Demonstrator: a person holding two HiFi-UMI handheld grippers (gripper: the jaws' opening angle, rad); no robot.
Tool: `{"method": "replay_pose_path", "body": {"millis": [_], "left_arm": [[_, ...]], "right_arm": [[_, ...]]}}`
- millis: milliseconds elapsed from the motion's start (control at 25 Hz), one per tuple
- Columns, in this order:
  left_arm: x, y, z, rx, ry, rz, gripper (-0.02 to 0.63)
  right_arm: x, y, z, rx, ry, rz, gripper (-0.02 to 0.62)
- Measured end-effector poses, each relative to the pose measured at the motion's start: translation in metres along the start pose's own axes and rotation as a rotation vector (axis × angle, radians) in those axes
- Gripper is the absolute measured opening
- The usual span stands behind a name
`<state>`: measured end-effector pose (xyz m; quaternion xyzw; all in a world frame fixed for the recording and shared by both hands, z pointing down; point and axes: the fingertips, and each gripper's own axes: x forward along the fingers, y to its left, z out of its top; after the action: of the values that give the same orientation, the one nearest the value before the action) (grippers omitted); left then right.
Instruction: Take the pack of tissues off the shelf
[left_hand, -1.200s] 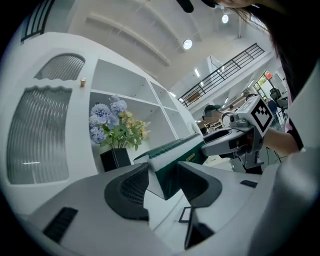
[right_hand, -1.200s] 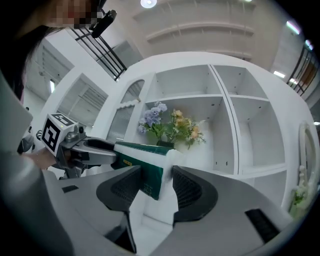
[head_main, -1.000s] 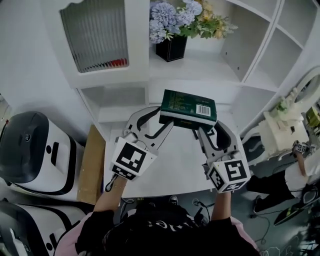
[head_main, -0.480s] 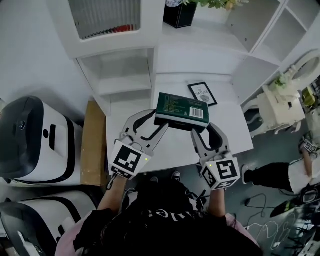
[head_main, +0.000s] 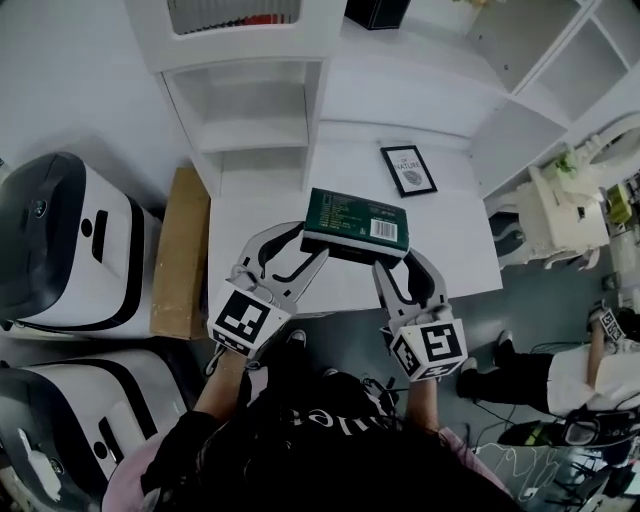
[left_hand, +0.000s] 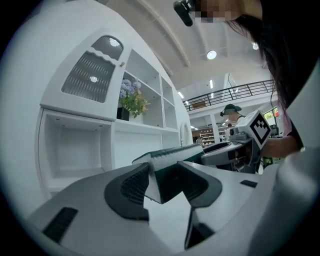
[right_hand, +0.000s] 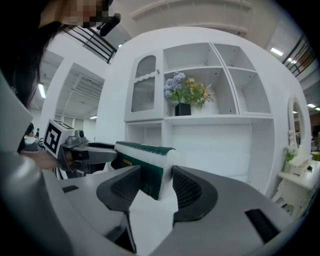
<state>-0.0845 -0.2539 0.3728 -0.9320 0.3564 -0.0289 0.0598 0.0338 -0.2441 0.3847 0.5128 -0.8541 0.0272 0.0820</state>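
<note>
The pack of tissues (head_main: 357, 224) is a flat dark green packet with a barcode label, held level above the white table (head_main: 450, 255). My left gripper (head_main: 303, 254) is shut on its left end and my right gripper (head_main: 388, 268) is shut on its right end. In the left gripper view the pack (left_hand: 167, 159) sits between the dark ribbed pads (left_hand: 134, 186), with the other gripper beyond it. In the right gripper view the pack (right_hand: 145, 159) is pinched between the pads (right_hand: 187, 188), its white end showing.
The white shelf unit (head_main: 240, 110) with open cubbies stands behind the table. A small framed picture (head_main: 409, 170) lies on the table. A brown cardboard panel (head_main: 180, 255) leans at the table's left. White and black machines (head_main: 60, 250) sit at the left. A white chair (head_main: 555, 215) stands at the right.
Both grippers have drawn back from the shelf toward me with the pack held between them. The view has tilted down; the flower pot has left the top of the frame.
</note>
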Motion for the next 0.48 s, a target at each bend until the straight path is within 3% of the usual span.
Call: {"method": "replay_pose_path", "body": {"millis": [480], "left_arm": [[-0.028, -0.108, 0.002, -0.006, 0.063, 0.103, 0.189]], "right_arm": [[-0.099, -0.001, -0.035, 0.030, 0.002, 0.087, 0.213]]}}
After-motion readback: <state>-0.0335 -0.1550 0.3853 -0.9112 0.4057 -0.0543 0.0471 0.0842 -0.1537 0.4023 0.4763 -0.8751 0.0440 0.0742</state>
